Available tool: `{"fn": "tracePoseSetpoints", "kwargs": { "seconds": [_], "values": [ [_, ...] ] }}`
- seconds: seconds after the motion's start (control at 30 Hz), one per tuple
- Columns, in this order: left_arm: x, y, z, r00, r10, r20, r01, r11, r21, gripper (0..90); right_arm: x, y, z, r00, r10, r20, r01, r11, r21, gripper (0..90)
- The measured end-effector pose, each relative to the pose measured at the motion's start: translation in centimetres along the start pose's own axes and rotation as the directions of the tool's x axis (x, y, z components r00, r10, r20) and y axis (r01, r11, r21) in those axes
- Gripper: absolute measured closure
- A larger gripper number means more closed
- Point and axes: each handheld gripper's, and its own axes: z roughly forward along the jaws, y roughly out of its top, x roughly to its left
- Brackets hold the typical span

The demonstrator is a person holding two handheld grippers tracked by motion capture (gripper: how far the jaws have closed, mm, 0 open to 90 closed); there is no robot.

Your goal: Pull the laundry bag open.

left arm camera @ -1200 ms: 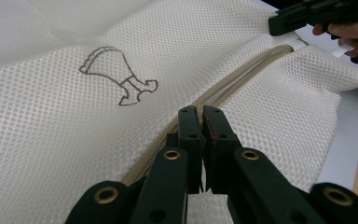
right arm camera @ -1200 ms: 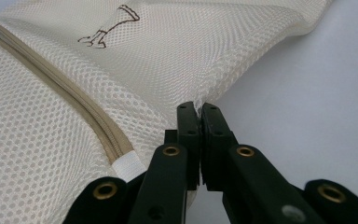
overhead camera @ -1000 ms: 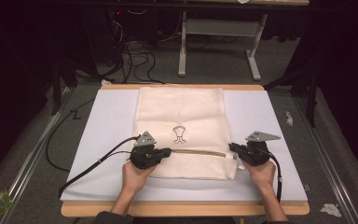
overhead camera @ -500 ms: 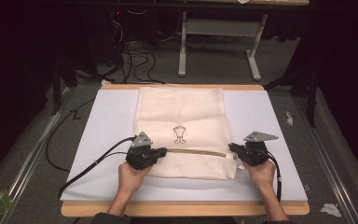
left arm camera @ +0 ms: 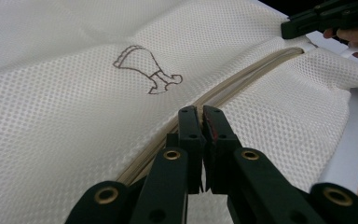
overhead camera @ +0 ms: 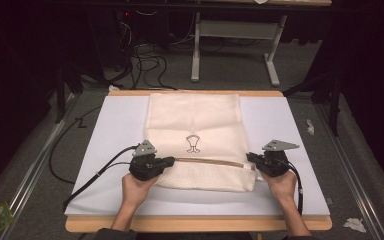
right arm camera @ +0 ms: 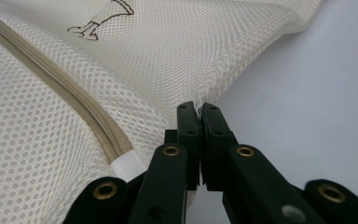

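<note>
On the white mat [overhead camera: 110,125] that covers the wooden table [overhead camera: 195,224], a person reaches in from the near edge with both forearms, one hand wrapped around each tool. The left hand [overhead camera: 136,189] holds the left gripper [overhead camera: 169,161] with its nose pointing right, at the left end of the bag's zipper; a black cable [overhead camera: 92,177] trails from it off to the left. The right hand [overhead camera: 281,184] holds the right gripper [overhead camera: 250,157] with its nose pointing left, at the bag's right edge, close to the zipper's other end.

Two grippers, two hands, one bag, one zipper and one printed mark can be counted.

A cream mesh laundry bag [overhead camera: 195,135] lies flat in the middle of the mat, long side running away from the person. Its weave is a fine honeycomb net. A tan zipper [overhead camera: 210,162] crosses it from side to side near the close end, and a small dark outline drawing [overhead camera: 193,143] sits just beyond the zipper, at mid-width.

Seen from the left gripper view, the left gripper's jaws are pressed together over the mesh beside the zipper line [left arm camera: 242,79]; whether cloth is caught between them cannot be told. Seen from the right gripper view, the right gripper's jaws are pinched on a fold of the bag's edge [right arm camera: 200,105], with a white fabric tab [right arm camera: 127,166] at the zipper's end just to one side.
</note>
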Motion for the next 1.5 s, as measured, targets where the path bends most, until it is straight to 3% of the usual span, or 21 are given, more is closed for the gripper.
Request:
{"fn": "tracePoseSetpoints", "kwargs": {
  "seconds": [0.37, 0.5, 0.8, 1.07, 1.4, 1.5],
  "values": [
    [0.8, -0.7, -1.3, 0.9996, -0.018, -0.023, 0.018, 0.9998, 0.007, 87.1, -0.1, 0.0, -0.1, 0.9999, 0.012, 0.002, -0.012, 1.0, 0.006, 89.1],
    [1.0, -1.4, -2.2, 0.9988, -0.023, -0.044, 0.022, 0.9997, -0.01, 87.1, 0.2, 0.0, -0.1, 0.9998, -0.016, 0.014, 0.015, 1.0, 0.017, 89.1],
    [1.5, -2.0, -3.1, 0.9978, -0.034, -0.057, 0.034, 0.9993, -0.016, 87.0, 0.3, -0.1, -0.1, 0.9998, -0.011, 0.019, 0.011, 1.0, 0.021, 89.1],
    [1.9, -2.4, -4.1, 0.9965, -0.049, -0.068, 0.046, 0.9976, -0.053, 87.1, 0.3, 0.0, 0.0, 0.9997, -0.013, 0.023, 0.012, 1.0, 0.024, 89.1],
    [2.3, -2.6, -4.5, 0.995, -0.065, -0.076, 0.06, 0.9961, -0.064, 87.1, 0.3, 0.2, -0.1, 0.9996, -0.016, 0.022, 0.016, 1.0, 0.019, 89.1],
    [2.4, -2.8, -4.9, 0.9932, -0.071, -0.092, 0.062, 0.9939, -0.091, 87.1, 0.2, 0.1, -0.2, 0.9996, -0.013, 0.026, 0.012, 1.0, 0.019, 89.1]
  ]
}}
